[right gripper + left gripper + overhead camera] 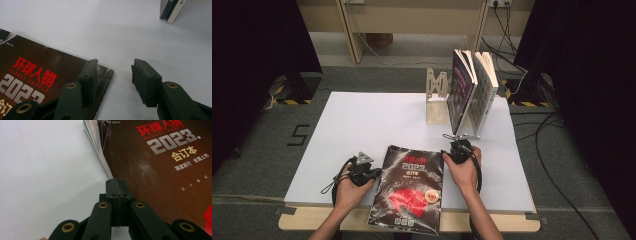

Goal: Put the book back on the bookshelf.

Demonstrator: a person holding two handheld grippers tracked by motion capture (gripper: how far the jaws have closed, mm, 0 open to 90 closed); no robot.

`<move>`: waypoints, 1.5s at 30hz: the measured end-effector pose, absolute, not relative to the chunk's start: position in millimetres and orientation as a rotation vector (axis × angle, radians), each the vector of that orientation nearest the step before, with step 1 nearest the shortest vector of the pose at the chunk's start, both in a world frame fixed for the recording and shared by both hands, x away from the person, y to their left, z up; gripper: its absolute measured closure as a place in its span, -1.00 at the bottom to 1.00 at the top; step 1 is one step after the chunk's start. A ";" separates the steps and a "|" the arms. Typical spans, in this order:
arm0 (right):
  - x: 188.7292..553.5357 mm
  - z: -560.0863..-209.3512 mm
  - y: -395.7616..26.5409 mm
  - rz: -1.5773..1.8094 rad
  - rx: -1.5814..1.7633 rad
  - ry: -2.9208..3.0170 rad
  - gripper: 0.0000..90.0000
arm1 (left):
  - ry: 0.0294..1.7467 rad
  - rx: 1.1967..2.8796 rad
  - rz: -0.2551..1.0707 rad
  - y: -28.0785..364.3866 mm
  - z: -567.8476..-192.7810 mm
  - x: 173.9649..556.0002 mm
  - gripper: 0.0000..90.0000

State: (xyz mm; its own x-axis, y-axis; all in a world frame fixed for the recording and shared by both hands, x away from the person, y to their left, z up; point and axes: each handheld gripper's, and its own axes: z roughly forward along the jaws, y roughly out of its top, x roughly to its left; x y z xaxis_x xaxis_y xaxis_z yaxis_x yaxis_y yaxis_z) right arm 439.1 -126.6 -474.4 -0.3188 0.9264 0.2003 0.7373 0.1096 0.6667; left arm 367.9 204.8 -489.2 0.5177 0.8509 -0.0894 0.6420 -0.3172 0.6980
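Nearest the person, at six o'clock on the white table [352, 120], a dark magazine [409, 187] lies flat with its red-and-silver cover up. Its bottom edge hangs a little over the table's near edge, which would leave a lip to get under.

The left gripper [362, 170] sits at about nine o'clock of the magazine, against its left edge. In the left gripper view its jaws are pressed together with no gap, their tips at the margin of the cover, where the page edges fan slightly; whether they pinch any pages or are merely closed beside them cannot be told. The placement looks meant to steady or nudge that side.

The right gripper [458, 151] is at about one o'clock of the magazine, by its top right corner. In the right gripper view its jaws stand wide apart and hold nothing: one jaw rests over the worn corner of the cover, the other over bare table. That straddle suggests a readiness to take the corner.

Farther off, at twelve to one o'clock, two books [472, 92] stand leaning in a wooden bookend stand [437, 95], with free space to their left, probably where the magazine belongs.
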 end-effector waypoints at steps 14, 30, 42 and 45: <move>440.1 -480.2 -123.0 1.003 1.673 2.160 0.23 | 1.182 2.071 0.374 197.7 -489.6 362.4 0.98; 437.5 -479.6 -126.4 1.010 1.698 2.170 0.21 | 1.134 2.101 0.387 192.5 -489.1 360.3 0.97; 437.0 -479.5 -124.1 1.010 1.726 2.143 0.22 | 1.136 2.094 0.386 192.8 -489.7 360.0 0.97; 439.6 -480.0 -124.3 1.027 1.740 2.137 0.22 | 1.137 2.090 0.391 192.9 -490.1 359.5 0.97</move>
State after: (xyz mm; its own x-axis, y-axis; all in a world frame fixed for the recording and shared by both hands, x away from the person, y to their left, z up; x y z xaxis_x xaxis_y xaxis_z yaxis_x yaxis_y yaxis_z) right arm 439.6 -124.3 -480.0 -0.2870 0.9208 0.2641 0.7812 0.0654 0.6208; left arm 359.5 192.9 -490.1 0.5659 0.8215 -0.0697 0.6052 -0.3565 0.7118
